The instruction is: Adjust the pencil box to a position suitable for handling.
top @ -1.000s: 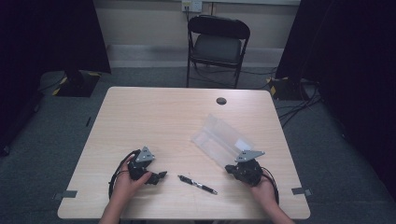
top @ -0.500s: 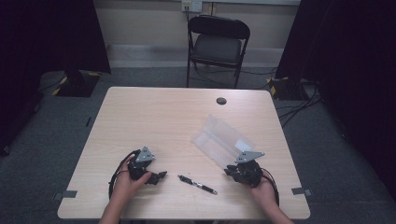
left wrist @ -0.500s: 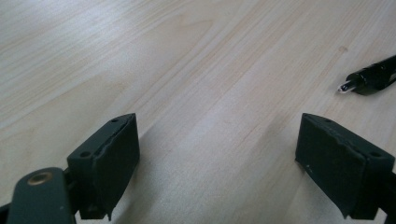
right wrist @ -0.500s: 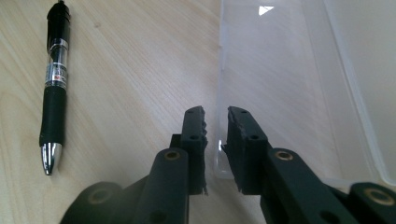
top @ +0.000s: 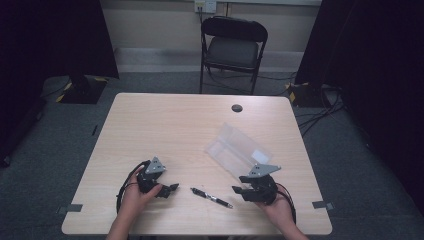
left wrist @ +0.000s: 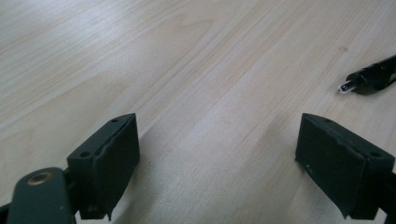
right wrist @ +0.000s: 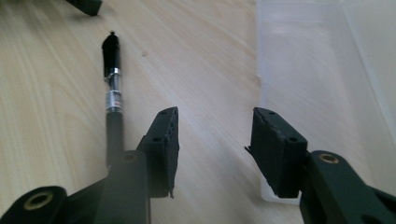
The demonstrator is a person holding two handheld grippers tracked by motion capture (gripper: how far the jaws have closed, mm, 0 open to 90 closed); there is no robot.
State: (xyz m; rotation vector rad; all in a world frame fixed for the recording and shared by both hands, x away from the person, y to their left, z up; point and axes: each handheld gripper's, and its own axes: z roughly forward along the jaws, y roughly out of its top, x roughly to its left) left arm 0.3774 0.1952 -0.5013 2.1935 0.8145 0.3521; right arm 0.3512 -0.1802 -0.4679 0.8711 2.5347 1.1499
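A black pen (top: 211, 197) lies on the wooden table (top: 165, 125) near its front edge, between my two grippers. My left gripper (top: 170, 189) rests to the pen's left, open, with bare wood between its jaws (left wrist: 215, 135); the pen's tip (left wrist: 369, 80) shows off to one side. My right gripper (top: 239, 189) sits to the pen's right, its jaws (right wrist: 215, 126) partly apart and just opened, with nothing between them. The pen (right wrist: 112, 93) lies beside one jaw. A clear plastic box (top: 237, 150) lies just beyond this gripper, its rim (right wrist: 317, 70) by the other jaw.
A black folding chair (top: 232, 45) stands behind the table's far edge. A round black grommet (top: 237, 108) sits at the far middle of the tabletop. Cables lie on the floor at the right. The other gripper's jaw (right wrist: 86, 4) shows beyond the pen.
The right gripper's jaws stand a little wider apart than before. Both hands, the pen and the clear box have kept their places.
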